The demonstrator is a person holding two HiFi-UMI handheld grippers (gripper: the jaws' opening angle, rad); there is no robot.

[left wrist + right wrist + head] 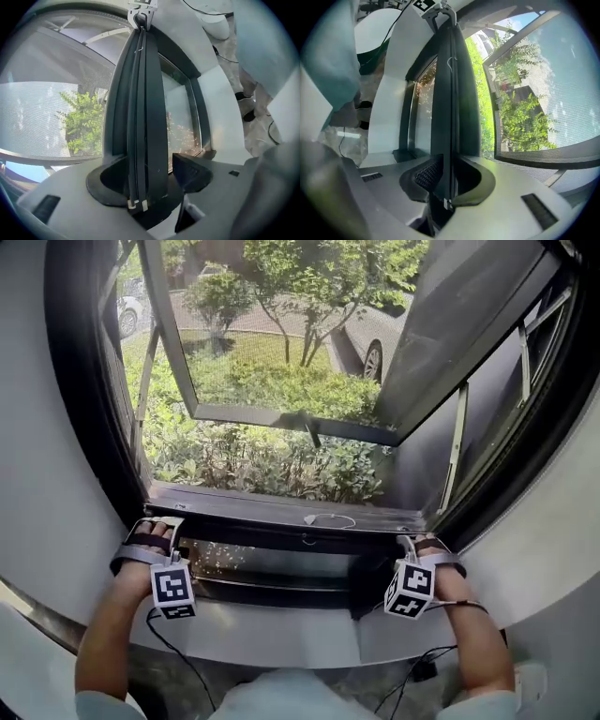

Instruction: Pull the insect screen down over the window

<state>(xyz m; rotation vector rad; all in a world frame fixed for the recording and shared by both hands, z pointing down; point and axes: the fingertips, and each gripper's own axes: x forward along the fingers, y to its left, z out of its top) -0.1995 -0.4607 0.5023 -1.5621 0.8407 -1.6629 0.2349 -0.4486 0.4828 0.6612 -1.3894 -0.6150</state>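
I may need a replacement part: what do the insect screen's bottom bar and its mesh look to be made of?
The bottom bar looks like dark coated or painted metal, perhaps aluminium. It is a straight, rigid profile with a dull matte sheen, though plastic can't be ruled out. The mesh looks like fine grey woven netting, likely fibreglass or polyester. The trees show through its even grid.

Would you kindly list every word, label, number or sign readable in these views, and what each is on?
None can be read. The left marker cube and the right marker cube carry only black-and-white square patterns, not letters; the parked car outside shows no legible plate.
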